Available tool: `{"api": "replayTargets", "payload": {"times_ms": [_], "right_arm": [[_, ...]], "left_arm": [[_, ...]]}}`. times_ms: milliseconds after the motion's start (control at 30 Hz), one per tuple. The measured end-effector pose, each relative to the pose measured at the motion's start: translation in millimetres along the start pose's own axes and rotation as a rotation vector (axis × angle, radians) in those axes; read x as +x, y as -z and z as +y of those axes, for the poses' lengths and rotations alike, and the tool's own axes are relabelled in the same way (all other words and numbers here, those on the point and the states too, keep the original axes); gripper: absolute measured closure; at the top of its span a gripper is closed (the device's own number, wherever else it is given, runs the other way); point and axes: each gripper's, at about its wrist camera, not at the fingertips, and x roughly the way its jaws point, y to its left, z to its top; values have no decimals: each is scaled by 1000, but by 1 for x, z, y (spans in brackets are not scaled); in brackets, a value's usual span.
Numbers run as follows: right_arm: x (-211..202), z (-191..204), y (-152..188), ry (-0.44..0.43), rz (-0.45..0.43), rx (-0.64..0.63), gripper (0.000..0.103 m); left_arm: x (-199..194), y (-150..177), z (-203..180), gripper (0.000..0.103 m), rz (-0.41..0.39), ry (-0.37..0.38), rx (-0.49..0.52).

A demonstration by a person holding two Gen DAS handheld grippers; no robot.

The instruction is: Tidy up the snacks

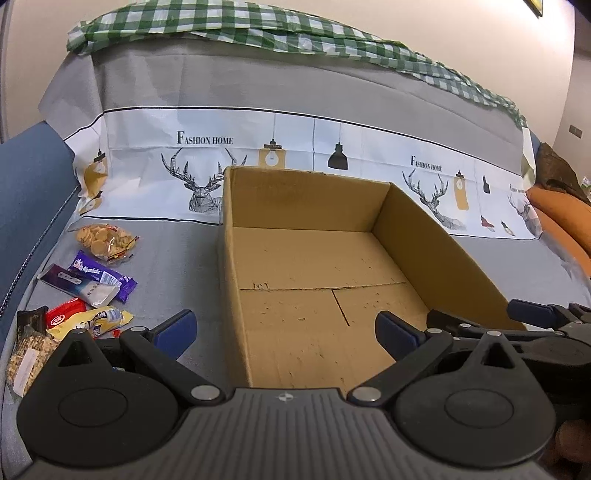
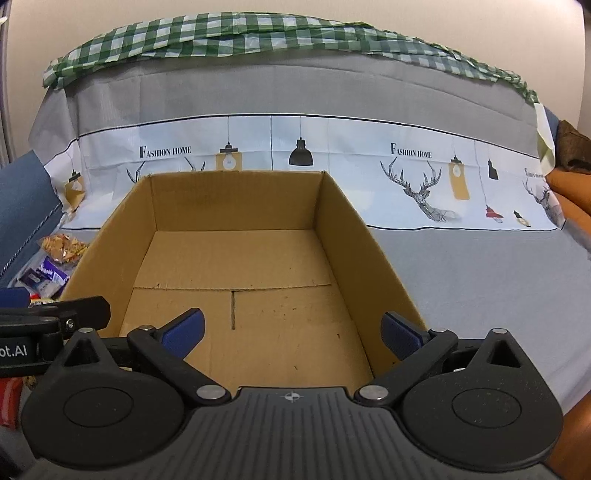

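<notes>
An open cardboard box (image 1: 436,240) (image 2: 354,236) with nothing inside sits on the grey cloth. Left of it lie the snacks: a clear bag of round crackers (image 1: 105,239) (image 2: 62,245), a purple wrapper (image 1: 105,278) (image 2: 50,275), a white-purple pouch (image 1: 74,282), a red pack (image 1: 64,315), a yellow pack (image 1: 99,321) and a bag of small grains (image 1: 27,356). My left gripper (image 1: 286,330) hovers open over the box's near left corner, holding nothing. My right gripper (image 2: 293,332) stands open over the box's near edge, also holding nothing. Its fingers (image 1: 532,312) show at the right of the left wrist view.
The grey cloth (image 2: 480,280) with deer and lamp prints covers a sofa seat and backrest. A green checked cloth (image 2: 258,35) lies along the top. A blue armrest (image 1: 29,192) bounds the left, orange cushions (image 1: 561,214) the right.
</notes>
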Motion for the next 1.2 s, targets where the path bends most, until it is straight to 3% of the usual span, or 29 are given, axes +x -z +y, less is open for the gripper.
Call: {"api": "replayTargets", "payload": {"times_ms": [300,1200], "right_arm": [[-2,-3,0,-27,-3,20,14],[-2,-3,3,-18,-6,21,12]], "left_arm": [[0,0,5,2,-8,12,-2],[2,0,4,2,16,13,-12]]}}
